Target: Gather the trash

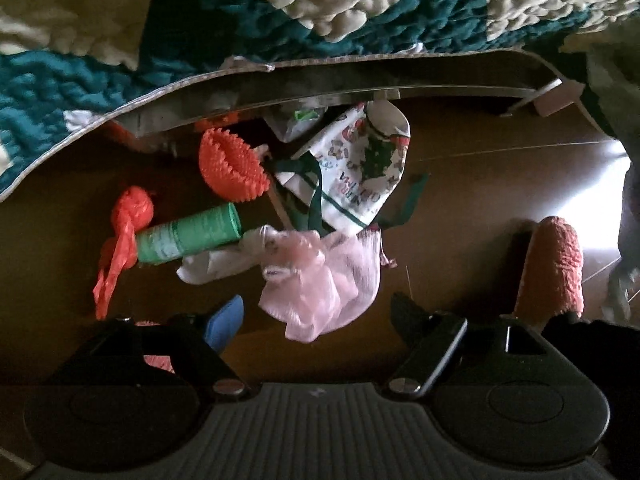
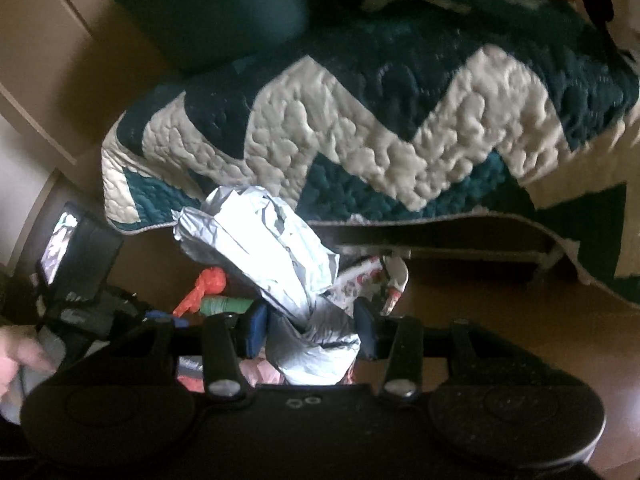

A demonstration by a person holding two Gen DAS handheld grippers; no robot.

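In the left wrist view my left gripper is open and empty above the brown floor, its blue pad at the left. Just ahead lie a pink plastic bag, a green roll, a knotted orange bag, a spiky orange ball and a printed Christmas bag. In the right wrist view my right gripper is shut on a crumpled grey-white plastic bag, held up in front of the bed. The orange bag and green roll show behind it.
A bed with a teal and white zigzag quilt overhangs the pile; the quilt also fills the right wrist view. An orange chenille mop head lies at the right. The left gripper with its screen is at the left of the right wrist view.
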